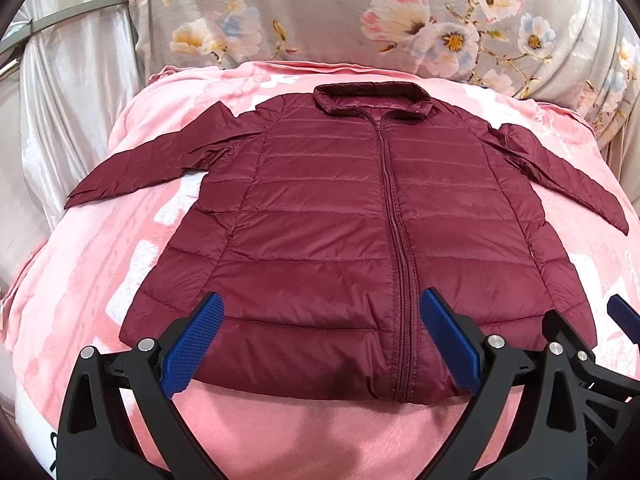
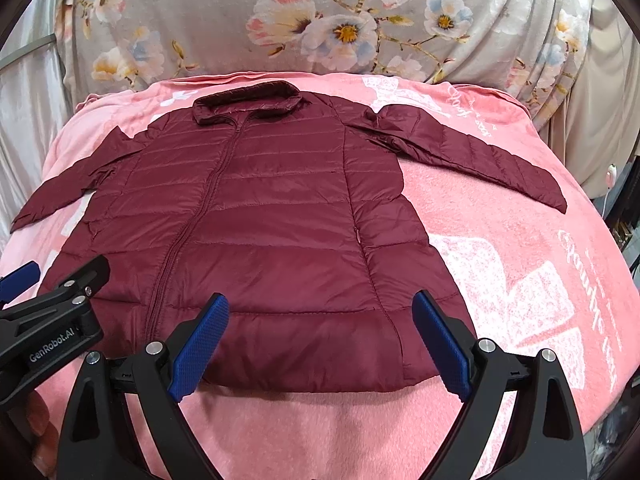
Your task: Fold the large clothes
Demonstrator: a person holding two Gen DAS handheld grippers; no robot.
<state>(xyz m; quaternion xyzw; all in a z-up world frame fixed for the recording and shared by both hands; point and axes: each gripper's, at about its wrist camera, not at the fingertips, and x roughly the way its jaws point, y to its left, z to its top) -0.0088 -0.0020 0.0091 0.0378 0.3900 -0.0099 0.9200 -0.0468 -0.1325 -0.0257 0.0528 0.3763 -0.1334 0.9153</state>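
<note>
A maroon quilted puffer jacket (image 1: 340,216) lies flat, front up and zipped, on a pink blanket (image 1: 92,280), collar far, hem near me, both sleeves spread out sideways. It also shows in the right wrist view (image 2: 260,220). My left gripper (image 1: 320,312) is open and empty, hovering above the near hem left of the zipper. My right gripper (image 2: 320,312) is open and empty above the hem's right part. The left gripper's side shows at the left edge of the right wrist view (image 2: 52,296).
The pink blanket (image 2: 520,260) has white print and covers a raised surface. A grey floral fabric (image 1: 360,12) rises behind it. Shiny silver cloth (image 1: 60,100) hangs at the left. A white cable (image 2: 608,188) hangs at the far right.
</note>
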